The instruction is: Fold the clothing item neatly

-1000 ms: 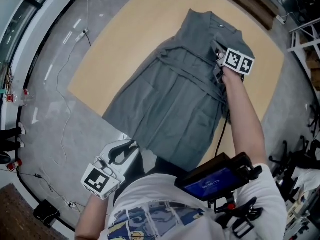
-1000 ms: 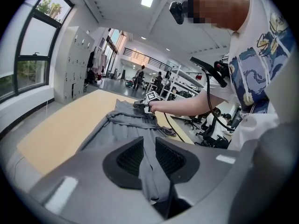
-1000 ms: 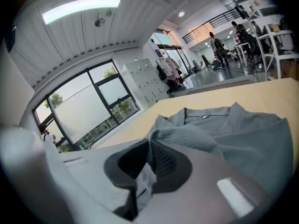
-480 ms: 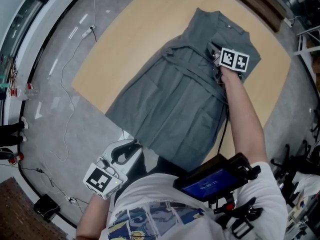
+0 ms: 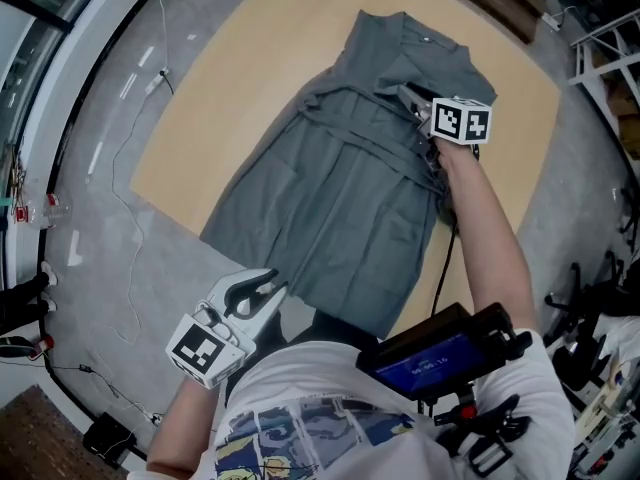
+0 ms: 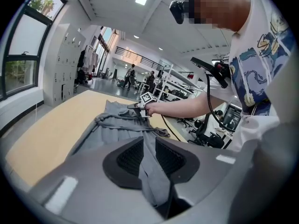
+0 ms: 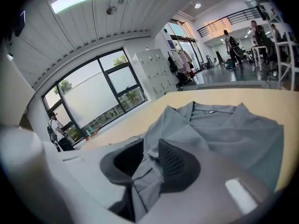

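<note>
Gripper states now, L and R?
Left gripper: shut on the grey garment, at its near edge.
Right gripper: just opening, jaws apart, fabric loose between them.

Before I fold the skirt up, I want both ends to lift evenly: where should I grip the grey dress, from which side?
Probably the hem's free right corner on the grey dress, approached from the near edge of the table. It lies flat at that edge, so a jaw can slip beneath, and the left hand-held gripper is shut on the hem further left.

A grey garment [image 5: 350, 178] lies spread lengthwise across the light wooden table [image 5: 230, 98], collar farthest away.
</note>
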Motion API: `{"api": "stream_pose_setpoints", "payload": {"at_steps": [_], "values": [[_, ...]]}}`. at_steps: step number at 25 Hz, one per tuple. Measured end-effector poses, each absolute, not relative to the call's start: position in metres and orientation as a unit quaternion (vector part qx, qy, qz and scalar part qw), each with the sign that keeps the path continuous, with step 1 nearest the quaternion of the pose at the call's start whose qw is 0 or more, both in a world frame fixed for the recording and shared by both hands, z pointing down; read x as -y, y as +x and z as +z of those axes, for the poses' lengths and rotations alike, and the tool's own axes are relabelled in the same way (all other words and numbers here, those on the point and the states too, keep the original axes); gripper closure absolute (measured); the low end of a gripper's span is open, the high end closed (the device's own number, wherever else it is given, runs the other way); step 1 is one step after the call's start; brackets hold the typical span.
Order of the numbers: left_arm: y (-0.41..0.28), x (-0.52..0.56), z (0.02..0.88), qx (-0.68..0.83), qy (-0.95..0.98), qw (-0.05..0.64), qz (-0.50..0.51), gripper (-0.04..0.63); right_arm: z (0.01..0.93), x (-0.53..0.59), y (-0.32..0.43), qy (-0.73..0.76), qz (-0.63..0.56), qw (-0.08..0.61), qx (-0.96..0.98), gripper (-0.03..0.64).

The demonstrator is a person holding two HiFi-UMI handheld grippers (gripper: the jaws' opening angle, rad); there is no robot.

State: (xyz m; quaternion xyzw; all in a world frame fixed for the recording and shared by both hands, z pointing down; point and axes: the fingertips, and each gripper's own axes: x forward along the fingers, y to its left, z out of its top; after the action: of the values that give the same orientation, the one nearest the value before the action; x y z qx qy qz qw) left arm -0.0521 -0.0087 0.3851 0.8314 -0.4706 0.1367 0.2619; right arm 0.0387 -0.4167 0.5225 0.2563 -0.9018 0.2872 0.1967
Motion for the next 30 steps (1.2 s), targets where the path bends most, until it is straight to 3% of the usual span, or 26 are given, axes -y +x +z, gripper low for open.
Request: {"api": "stream_pose_setpoints", "payload": {"at_steps": [11, 23, 30], "values": [[-0.047, -0.005, 0.367, 0.358, 0.899, 0.22, 0.125, 0.509, 0.481, 0.314, 0.088, 0.307, 0.261, 0.208, 0.891, 0.528], [-0.091, -0.074, 0.361, 0.269, 0.941, 0.164, 0.123, 0.509, 0.448, 0.154, 0.099, 0.374, 0.24, 0.197, 0.874, 0.528], [-0.118, -0.123, 0.383, 0.234, 0.948, 0.17, 0.131, 0.509, 0.446, 0.037, 0.106, 0.407, 0.232, 0.21, 0.858, 0.528]]}}
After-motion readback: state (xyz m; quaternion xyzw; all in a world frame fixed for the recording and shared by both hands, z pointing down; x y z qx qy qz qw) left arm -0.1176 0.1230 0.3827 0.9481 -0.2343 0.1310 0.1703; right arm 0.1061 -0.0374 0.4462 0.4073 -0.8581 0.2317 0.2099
